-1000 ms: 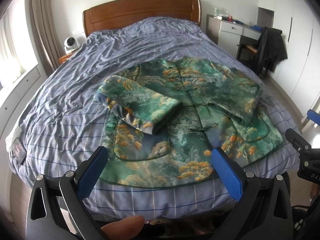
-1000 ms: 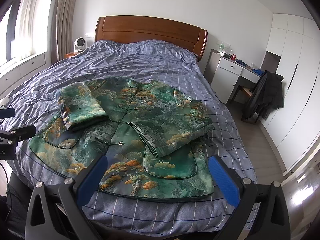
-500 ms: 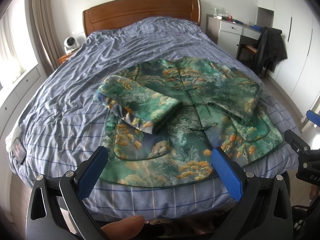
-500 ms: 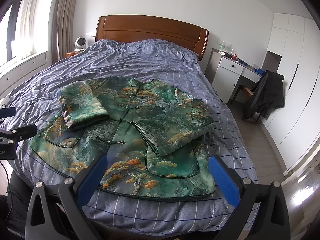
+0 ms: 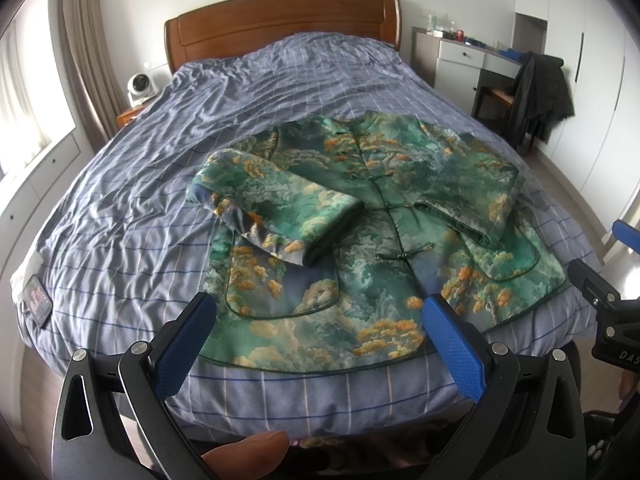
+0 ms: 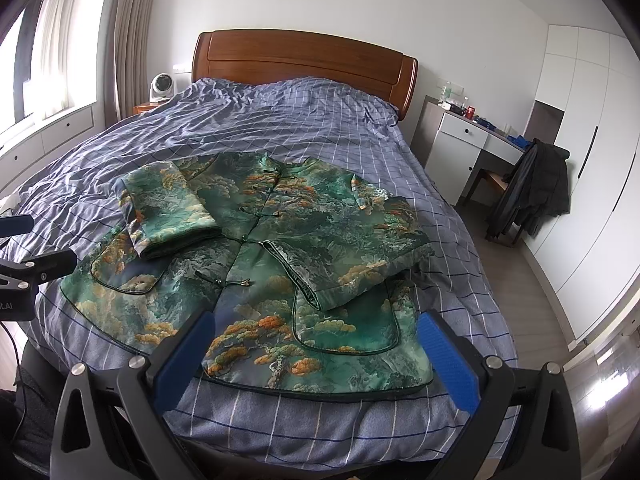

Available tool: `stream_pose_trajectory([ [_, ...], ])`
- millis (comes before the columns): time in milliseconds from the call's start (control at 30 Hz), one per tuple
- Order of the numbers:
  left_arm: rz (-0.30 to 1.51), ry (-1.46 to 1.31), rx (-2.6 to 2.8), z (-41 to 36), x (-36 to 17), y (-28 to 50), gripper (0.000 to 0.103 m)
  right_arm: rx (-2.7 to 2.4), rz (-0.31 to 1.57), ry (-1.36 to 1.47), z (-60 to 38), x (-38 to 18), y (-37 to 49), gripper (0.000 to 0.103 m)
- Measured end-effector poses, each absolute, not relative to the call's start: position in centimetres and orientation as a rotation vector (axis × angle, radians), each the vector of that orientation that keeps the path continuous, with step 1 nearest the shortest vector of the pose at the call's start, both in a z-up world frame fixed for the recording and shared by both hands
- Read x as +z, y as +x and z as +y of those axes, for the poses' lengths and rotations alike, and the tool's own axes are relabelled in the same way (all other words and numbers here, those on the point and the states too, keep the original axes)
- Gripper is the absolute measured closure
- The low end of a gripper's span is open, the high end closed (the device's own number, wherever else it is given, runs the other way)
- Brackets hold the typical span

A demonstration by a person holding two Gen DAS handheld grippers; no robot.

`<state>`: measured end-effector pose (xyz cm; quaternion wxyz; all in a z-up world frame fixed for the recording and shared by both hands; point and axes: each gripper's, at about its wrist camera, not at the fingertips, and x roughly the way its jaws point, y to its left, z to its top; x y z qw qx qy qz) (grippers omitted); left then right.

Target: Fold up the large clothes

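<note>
Both your grippers are spread wide with nothing between the fingers: the left gripper [image 5: 318,314] at the bottom of its view, the right gripper [image 6: 316,334] at the bottom of its own, blue pads [image 6: 186,354] apart and hanging just short of the foot of the bed [image 5: 132,184]. Your thumb tip [image 5: 246,454] pokes in at the very bottom edge of the left view, the rest of that hand cut off.

Past the fingers, the green patterned jacket [image 5: 372,240] lies flat on the blue checked cover, hem toward you, collar toward the wooden headboard [image 6: 304,70]. Both sleeves are folded in over the front, so parts of the button line are covered, and you can't see whatever sits under the sleeves.

Lower left of the left view, a phone [image 5: 37,298] sits at the bed's edge, screen too small to read. Upper right, a dark coat [image 6: 534,192] hangs over a chair and hides most of it, next to a white desk [image 6: 466,138] whose small items are too blurry to name. A white fan [image 5: 139,87] sits upper left by the headboard.
</note>
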<state>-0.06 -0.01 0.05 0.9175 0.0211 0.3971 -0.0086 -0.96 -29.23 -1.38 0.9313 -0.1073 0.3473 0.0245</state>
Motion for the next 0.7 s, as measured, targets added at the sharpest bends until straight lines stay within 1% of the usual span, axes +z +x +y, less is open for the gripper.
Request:
stream_pose_trajectory([
  [700,0.817,0.044,-0.018,-0.01,0.03,-0.03,0.000,0.052,0.712,-0.220,-29.18,-1.46,-1.06,0.000],
])
